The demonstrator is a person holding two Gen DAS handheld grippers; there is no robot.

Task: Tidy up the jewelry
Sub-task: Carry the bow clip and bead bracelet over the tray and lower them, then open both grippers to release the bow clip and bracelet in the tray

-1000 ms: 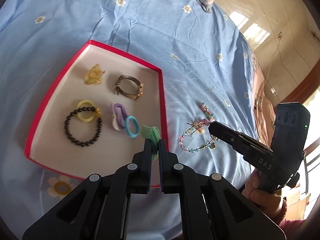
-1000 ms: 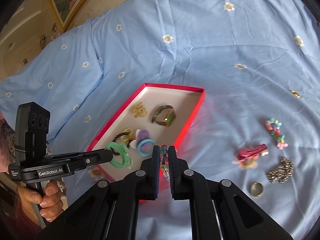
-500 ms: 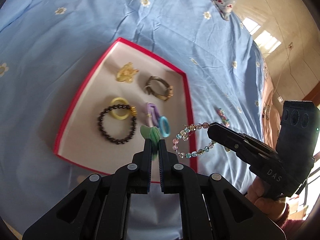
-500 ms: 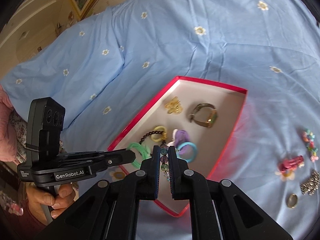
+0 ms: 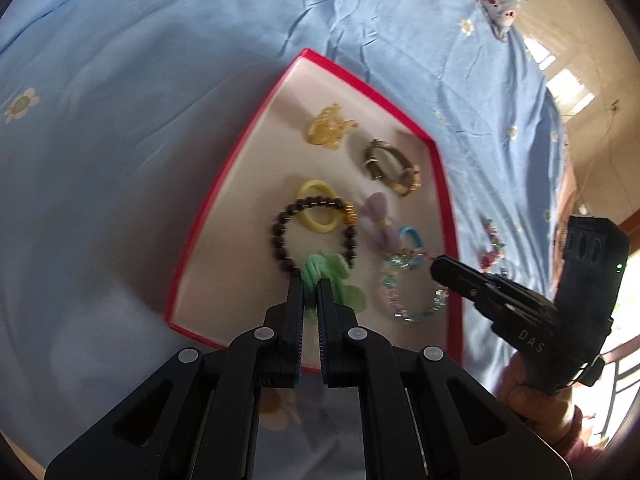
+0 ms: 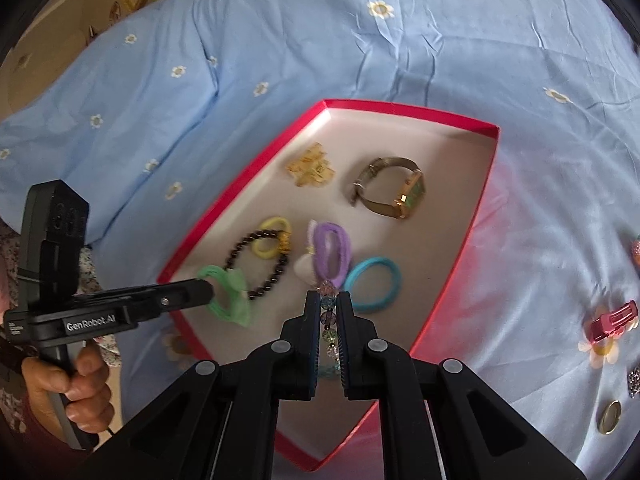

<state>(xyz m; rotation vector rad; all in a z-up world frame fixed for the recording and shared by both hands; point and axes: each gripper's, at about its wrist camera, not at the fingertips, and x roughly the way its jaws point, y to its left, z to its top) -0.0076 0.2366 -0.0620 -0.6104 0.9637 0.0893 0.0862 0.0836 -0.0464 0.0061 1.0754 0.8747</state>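
A red-rimmed box [image 5: 240, 168] [image 6: 412, 110] with a pale floor lies on the blue bedspread. Inside it lie a gold brooch [image 5: 328, 127] [image 6: 311, 165], a watch [image 5: 394, 168] [image 6: 390, 188], a yellow ring [image 5: 316, 206], a dark bead bracelet [image 5: 280, 236] [image 6: 260, 270], a purple hair tie [image 6: 330, 250] and a blue hair tie [image 6: 372, 284]. My left gripper [image 5: 310, 286] [image 6: 206, 286] is shut on a green hair tie [image 5: 324, 270] [image 6: 228, 296] over the box's near part. My right gripper [image 6: 329, 300] [image 5: 436, 266] is shut on a pastel bead bracelet [image 5: 412, 292] [image 6: 329, 312] that hangs over the box.
On the bedspread right of the box lie a pink hair clip [image 6: 612, 320], a gold ring [image 6: 610, 416], a silver chain [image 6: 634, 376] at the frame edge and a small colourful bead piece [image 5: 494, 240]. A person's hands [image 6: 68, 384] [image 5: 532, 404] hold both gripper handles.
Both grippers have sunk and come in over the box, each with its piece still held. The bead bracelet, earlier beside the box's right wall, now hangs above its floor.
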